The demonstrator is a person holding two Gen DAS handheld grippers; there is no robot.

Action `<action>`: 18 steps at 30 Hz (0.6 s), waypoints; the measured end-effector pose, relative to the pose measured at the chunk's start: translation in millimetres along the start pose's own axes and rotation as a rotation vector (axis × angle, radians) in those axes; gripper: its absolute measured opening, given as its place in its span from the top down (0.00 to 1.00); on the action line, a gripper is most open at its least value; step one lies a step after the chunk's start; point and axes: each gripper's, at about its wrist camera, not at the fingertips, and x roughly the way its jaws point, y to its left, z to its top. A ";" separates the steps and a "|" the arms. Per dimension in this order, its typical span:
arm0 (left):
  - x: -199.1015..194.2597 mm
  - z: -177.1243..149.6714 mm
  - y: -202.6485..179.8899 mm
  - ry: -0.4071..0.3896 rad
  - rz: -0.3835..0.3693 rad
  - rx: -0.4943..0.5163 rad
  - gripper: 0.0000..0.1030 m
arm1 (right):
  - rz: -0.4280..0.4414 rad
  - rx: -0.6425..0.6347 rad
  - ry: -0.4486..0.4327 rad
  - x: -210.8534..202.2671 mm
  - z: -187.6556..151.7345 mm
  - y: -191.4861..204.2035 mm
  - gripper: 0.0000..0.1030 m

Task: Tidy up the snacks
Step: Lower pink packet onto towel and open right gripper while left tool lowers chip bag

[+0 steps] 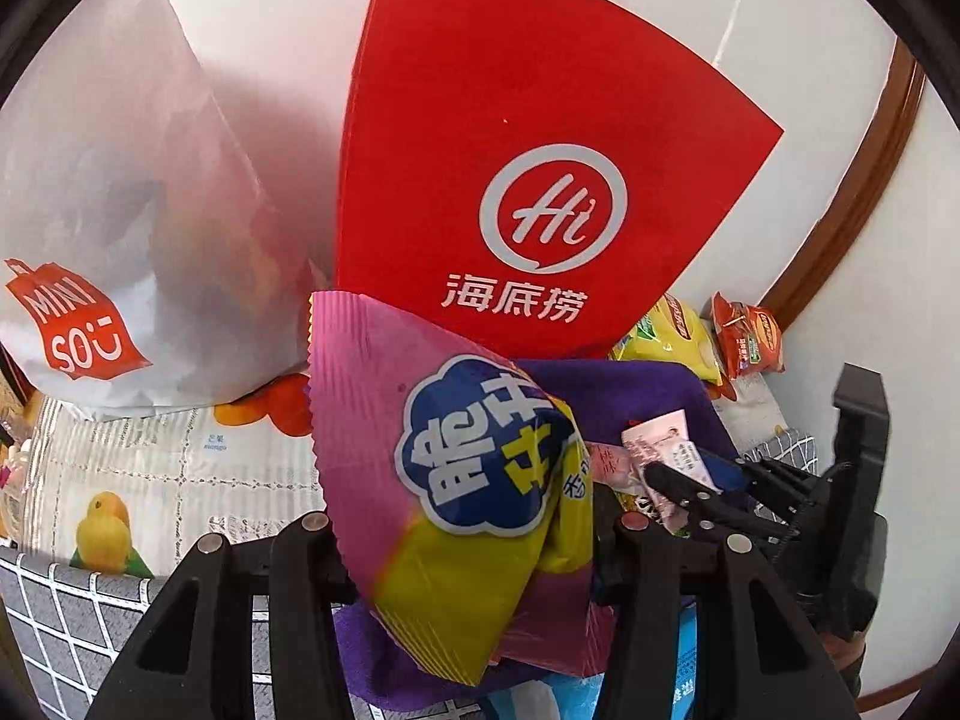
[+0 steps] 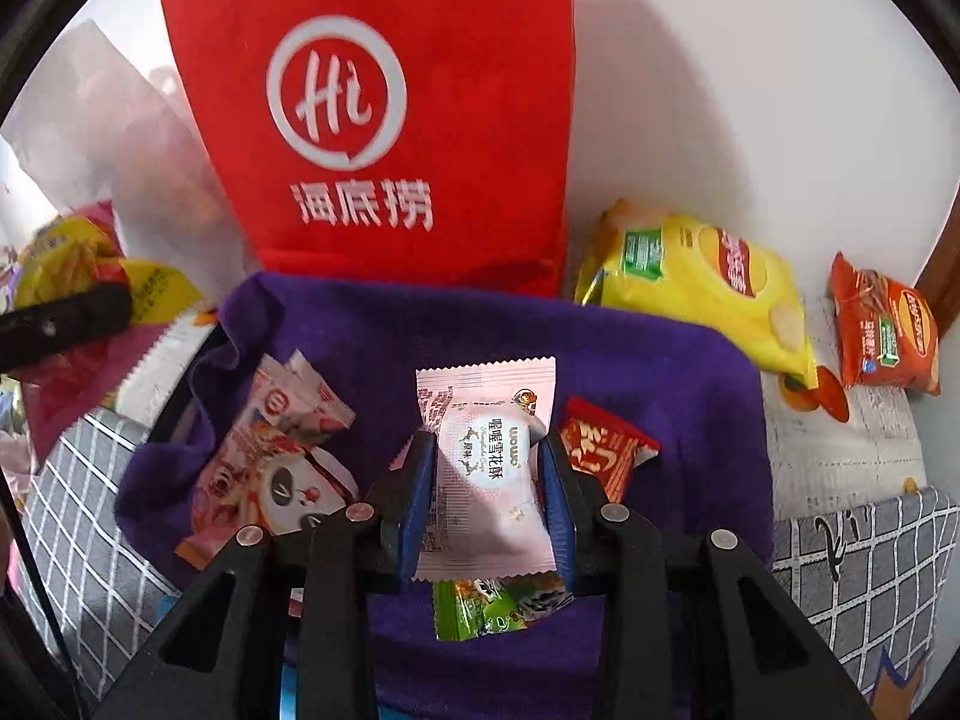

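A large pink-and-yellow snack bag (image 1: 480, 510) with a blue cloud logo hangs tilted above the purple cloth-lined bin (image 2: 690, 372), crimped top edge uppermost. A pale pink, sealed candy-sized packet (image 2: 486, 468) with white label stands upright over the bin's middle, above a green wrapper (image 2: 480, 609); a red wrapper (image 2: 603, 450) lies just to its right and a panda-printed pink packet (image 2: 270, 462) to its left, both on the cloth. Outside the bin, beside the red paper bag (image 2: 384, 120), a yellow chip bag (image 2: 702, 288) and a smaller orange bag (image 2: 885, 330) lie on the table.
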 end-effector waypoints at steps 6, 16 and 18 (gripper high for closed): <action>1.2 -0.2 -2.2 0.003 -0.006 0.006 0.53 | 0.000 0.004 0.021 3.1 -1.6 -2.2 0.66; 2.5 -0.6 -2.0 0.009 -0.012 0.008 0.53 | -0.016 0.008 0.030 5.4 -1.6 -2.6 0.65; 2.4 -0.4 -1.8 0.011 -0.014 0.010 0.53 | -0.018 0.005 0.031 5.7 -1.4 -2.3 0.65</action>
